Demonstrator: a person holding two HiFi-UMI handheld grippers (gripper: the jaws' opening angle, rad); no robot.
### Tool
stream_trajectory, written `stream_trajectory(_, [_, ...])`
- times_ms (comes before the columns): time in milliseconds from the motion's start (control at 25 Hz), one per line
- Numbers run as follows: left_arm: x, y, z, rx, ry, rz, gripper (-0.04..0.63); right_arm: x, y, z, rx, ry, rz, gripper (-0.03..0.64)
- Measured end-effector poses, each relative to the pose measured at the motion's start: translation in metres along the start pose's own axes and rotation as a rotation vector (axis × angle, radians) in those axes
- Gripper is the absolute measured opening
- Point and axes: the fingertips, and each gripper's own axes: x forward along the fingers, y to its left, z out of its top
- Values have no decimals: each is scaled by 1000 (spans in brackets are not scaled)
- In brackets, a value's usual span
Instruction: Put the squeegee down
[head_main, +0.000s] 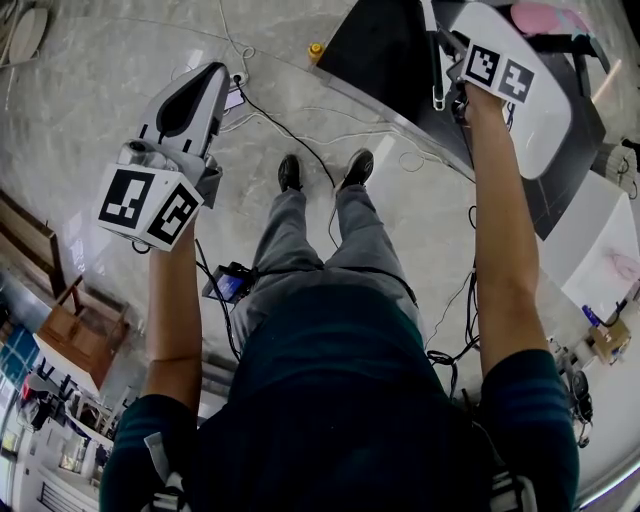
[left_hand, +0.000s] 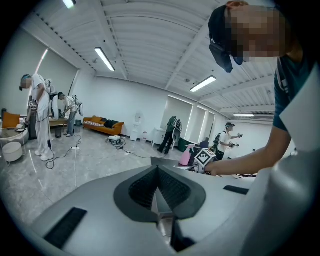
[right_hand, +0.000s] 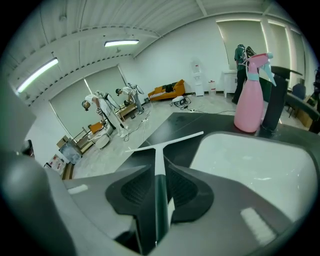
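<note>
Head view looks down on 2 claws: the left claw (head_main: 212, 78) held over the grey floor (head_main: 120, 60), and the right claw (head_main: 452, 48) reaching over a black counter (head_main: 385, 50), with 1 squeegee (head_main: 437, 70) showing as a thin line ahead of it. Only this view shows the person's 2 black shoes (head_main: 290, 172) and the cables (head_main: 290, 130) trailing on the floor. Right gripper view gives the detail the head view lacks. The squeegee's handle lies in the slot between the right claw's jaws, which stand slightly apart with a sliver of gap beside the handle, so they do not pinch it. Its white T-shaped blade reaches out over the counter just left of 1 white basin (right_hand: 260, 160), and 1 pink spray bottle (right_hand: 250, 95) stands behind. Left gripper view shows the left claw's jaws closed together on nothing, plus 1 orange sofa (left_hand: 102, 124) by the far wall.
</note>
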Motion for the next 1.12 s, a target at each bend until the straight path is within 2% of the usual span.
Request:
stream_trajectory(280, [-19, -4, 26, 26, -39, 0, 6, -59, 11, 32, -1, -119, -9, 101])
stream_trajectory(600, [-44, -3, 53, 41, -86, 11, 6, -148, 50, 68, -24, -269, 59, 25])
stream_trajectory(760, [-53, -2, 72, 83, -90, 3, 5, -195, 79, 85, -69, -331, 106, 8])
stream_trajectory(1000, [-69, 4, 106, 109, -146, 2, 6, -254, 130, 94, -187, -413, 143, 6])
stream_trajectory(1120, [-76, 4, 117, 114, -170, -1, 6, -281, 148, 99, -189, -456, 160, 6])
